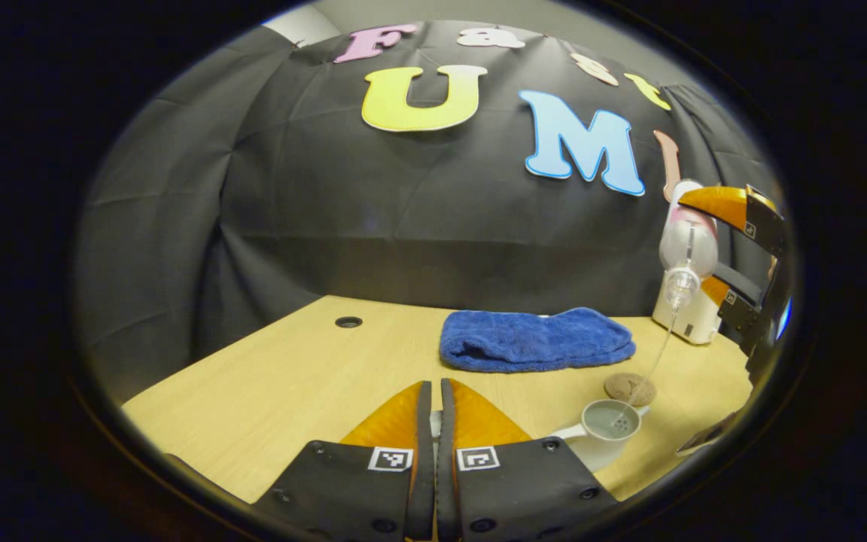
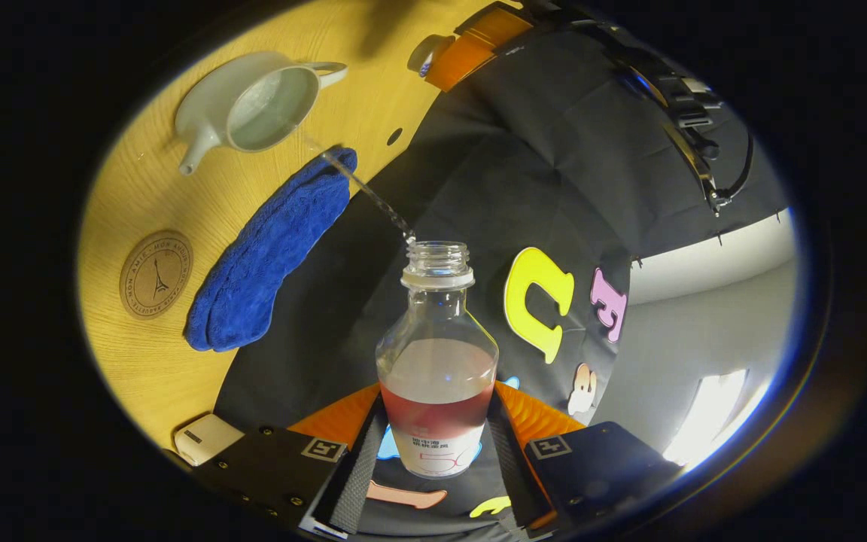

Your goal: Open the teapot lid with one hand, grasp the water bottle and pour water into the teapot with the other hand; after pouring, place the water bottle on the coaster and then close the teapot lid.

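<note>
- Table (image 1: 313, 376): a pale wood-grain top with a small round hole toward the back; everything stands on it.
- Towel (image 1: 535, 340): a blue, plush, folded cloth lying behind the teapot, soft and likely absorbent.
- My right gripper (image 2: 437, 444): jaws parted to the width of the bottle and pressed on its lower body from both sides, holding it tipped with the neck toward the teapot. In the left gripper view it hangs high at the right edge (image 1: 712, 248).
- My left gripper (image 1: 436, 421): jaws nearly together, with something small and pale glimpsed between them; I judge this to be the lid but cannot tell for sure.
- Water bottle (image 2: 437, 354): clear, smooth and round-shouldered with a threaded open neck, partly full.
- Teapot (image 1: 605, 433): white, glossy and rounded, with spout and handle, lid off, just in front of the coaster. A thin stream of water (image 2: 369, 197) arcs from the bottle's mouth into the opening.
- Coaster (image 2: 156, 274): a flat round disc, cork-like, bare, beside the towel.
- Step in hand: pouring. Next, I judge, the bottle must be righted to stop the stream and stood squarely on the coaster, then the lid set back.
</note>
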Motion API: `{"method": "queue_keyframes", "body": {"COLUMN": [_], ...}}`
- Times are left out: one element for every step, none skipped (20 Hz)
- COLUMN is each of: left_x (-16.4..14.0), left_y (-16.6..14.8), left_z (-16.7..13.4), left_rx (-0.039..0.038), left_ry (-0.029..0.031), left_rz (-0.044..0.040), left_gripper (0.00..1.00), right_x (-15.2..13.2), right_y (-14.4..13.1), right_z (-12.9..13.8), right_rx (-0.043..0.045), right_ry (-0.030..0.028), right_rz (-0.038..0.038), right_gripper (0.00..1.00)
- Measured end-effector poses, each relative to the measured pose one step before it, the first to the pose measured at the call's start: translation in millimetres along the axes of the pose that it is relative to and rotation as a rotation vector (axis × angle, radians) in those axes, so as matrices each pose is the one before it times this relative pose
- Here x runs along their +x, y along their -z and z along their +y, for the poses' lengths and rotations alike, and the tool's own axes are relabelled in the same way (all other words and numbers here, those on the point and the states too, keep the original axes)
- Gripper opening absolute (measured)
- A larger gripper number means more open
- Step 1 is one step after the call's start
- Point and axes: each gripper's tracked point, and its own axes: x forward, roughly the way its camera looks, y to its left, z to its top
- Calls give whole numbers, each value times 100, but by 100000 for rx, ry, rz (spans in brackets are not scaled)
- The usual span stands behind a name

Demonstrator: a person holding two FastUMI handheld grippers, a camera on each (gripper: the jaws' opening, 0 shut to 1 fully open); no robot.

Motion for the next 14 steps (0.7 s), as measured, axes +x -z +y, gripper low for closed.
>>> {"method": "queue_keyframes", "body": {"left_x": [-10,1,34,-23,-4,-24,-9,91,-13,32,5,-66,63,53], "left_y": [-12,27,-79,85,-56,102,-54,88,5,53,-79,129,-56,228], "left_z": [-30,-17,29,-67,-17,-16,48,-47,-64,30,15,-90,-4,-92], "left_rx": [31,27,33,-6,-10,48,16,27,68,59,23,51,43,109], "left_ry": [93,-39,24,45,52,2,24,56,3,26,40,53,1,26], "left_rz": [85,58,45,36,52,52,59,112,111,115,119,129,116,82], "left_gripper": [8,8,8,8,8,8,7,8,8,8,7,7,8,7], "right_x": [71,28,-51,-36,141,-47,-68,-28,84,-63,5,-37,-102,-121], "right_y": [-72,-68,-35,-76,-129,-129,-139,-136,-152,-124,-101,-163,-27,-122], "right_z": [38,55,96,132,40,25,6,70,-13,-58,-94,-81,-83,-24], "right_rx": [-375,-565,-517,-545,-897,-1129,-825,-715,-662,-770,-930,-1158,-879,-436], "right_ry": [217,147,56,54,411,557,473,395,398,708,1027,1181,949,617], "right_rz": [-315,-189,-163,-258,-357,-390,-537,-297,-475,-309,-421,-477,-397,-392], "right_gripper": [73,73,73,73,73,73,73,73,73,73,73,73,73,70]}}
